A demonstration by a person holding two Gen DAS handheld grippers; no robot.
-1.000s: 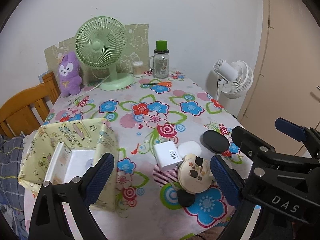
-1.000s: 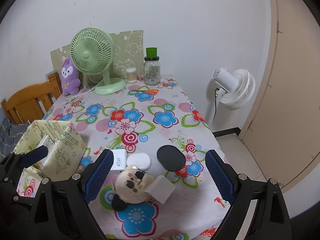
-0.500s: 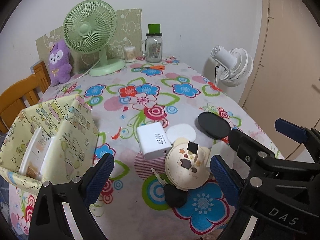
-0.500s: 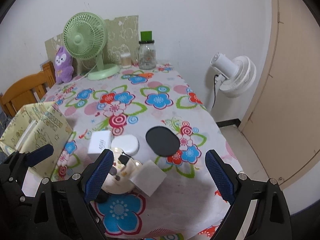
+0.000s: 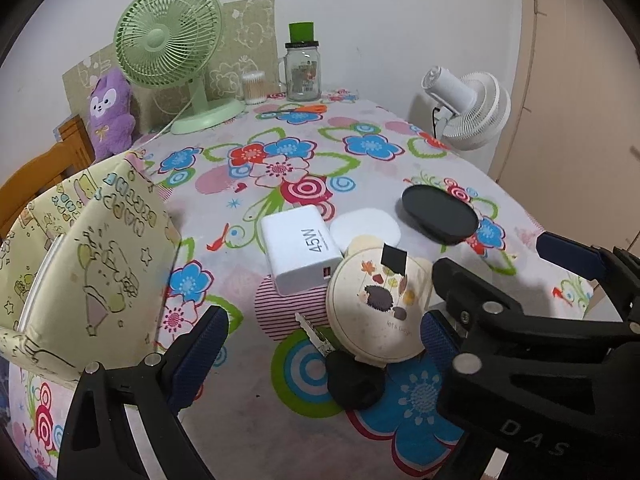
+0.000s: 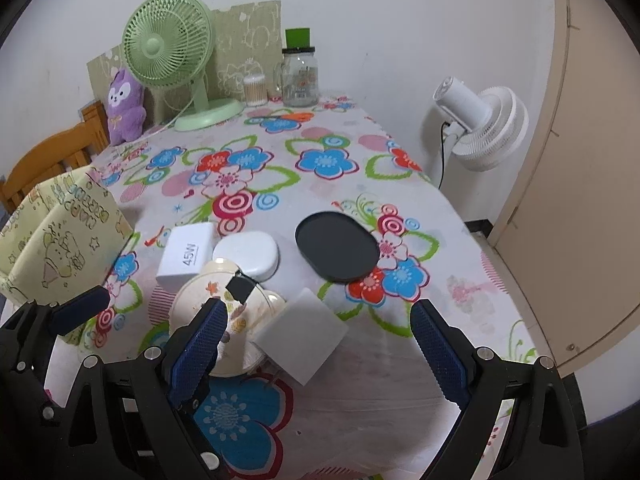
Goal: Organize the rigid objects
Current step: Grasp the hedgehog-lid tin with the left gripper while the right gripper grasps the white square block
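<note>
A cluster lies on the floral tablecloth (image 5: 280, 152): a white 45W charger (image 5: 300, 248) (image 6: 186, 254), a white oval case (image 5: 366, 230) (image 6: 248, 254), a black oval pad (image 5: 440, 214) (image 6: 336, 246), a round cream tin (image 5: 376, 308) (image 6: 200, 296) and a key with a black fob (image 5: 354, 378). A white block (image 6: 304, 336) rests against the tin. My left gripper (image 5: 320, 344) hangs open above the key and tin. My right gripper (image 6: 320, 340) is open, the white block framed between its fingers, untouched. A yellow fabric box (image 5: 92, 264) (image 6: 60, 240) stands at the left.
A green fan (image 5: 168, 36), purple plush (image 5: 110, 112), glass jar (image 5: 303, 68) and cotton-swab tub (image 5: 254, 87) line the far edge. A white floor fan (image 6: 480, 124) and a door stand beyond the table's right edge. A wooden chair (image 6: 52, 160) is at the left.
Both grippers have sunk toward the table and tilted down, so the cluster of objects now looks larger and closer. The jaws stay equally wide. Nothing on the table has moved.
</note>
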